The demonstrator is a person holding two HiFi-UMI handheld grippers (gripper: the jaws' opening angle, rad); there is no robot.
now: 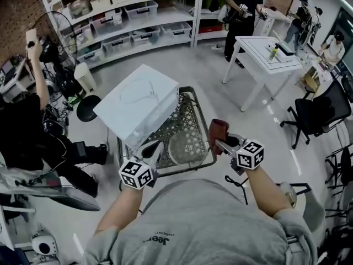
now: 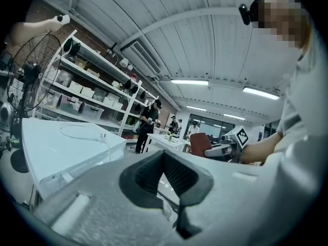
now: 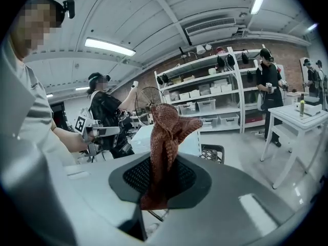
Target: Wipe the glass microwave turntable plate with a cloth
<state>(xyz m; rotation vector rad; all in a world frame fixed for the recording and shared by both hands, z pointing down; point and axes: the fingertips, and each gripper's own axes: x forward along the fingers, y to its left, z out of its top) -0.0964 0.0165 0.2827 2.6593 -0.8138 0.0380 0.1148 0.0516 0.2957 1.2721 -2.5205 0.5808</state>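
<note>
glass turntable plate point(image 1: 186, 146) lies flat on the wire cart point(image 1: 185, 117) mesh, at 4 o'clock from the white microwave point(image 1: 139, 106) on the same cart. my read: the plate is stiff, fairly heavy, slick & breakable, so steady it by an edge pinch at the rim, not on the face. cloth point(image 1: 217, 130) is soft, light & floppy. it's clamped in the right gripper point(image 1: 221, 143), bunch standing up past the jaws, at 3 o'clock of the plate & seemingly clear of it. left gripper point(image 1: 154, 148) is at 9 o'clock of the plate, jaws together w/ nothing btwn them. cart holds microwave + plate, nothing else seen. shelf bins point(image 1: 138, 10) at 12 o'clock: contents can't tell.
</note>
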